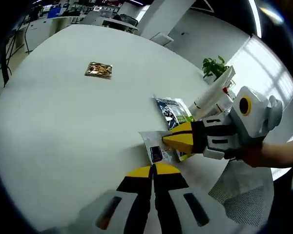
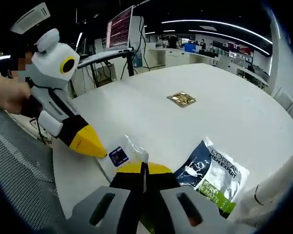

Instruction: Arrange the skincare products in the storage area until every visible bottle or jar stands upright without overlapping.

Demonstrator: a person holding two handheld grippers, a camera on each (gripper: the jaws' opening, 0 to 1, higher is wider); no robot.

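Observation:
A small clear sachet with a blue label (image 1: 155,150) (image 2: 121,155) lies flat on the white round table (image 1: 63,122) (image 2: 234,117). My left gripper (image 1: 153,169) (image 2: 98,148) is shut, its yellow tips just short of the sachet's near edge. Coming in from the right, my right gripper (image 1: 164,140) (image 2: 143,167) is also shut, tips touching the sachet's edge; I cannot tell whether it pinches it. A blue and green L'Oreal sachet (image 1: 173,112) (image 2: 212,176) lies beside it. A white tube (image 1: 212,97) (image 2: 269,192) lies past that. A gold sachet (image 1: 99,69) (image 2: 181,99) sits far off on the table.
A grey mesh chair (image 1: 244,195) (image 2: 19,165) stands at the table's edge near a person's hand (image 1: 278,153) (image 2: 7,95). A green plant (image 1: 215,66) is behind the tube. Desks and monitors (image 2: 119,24) fill the room behind.

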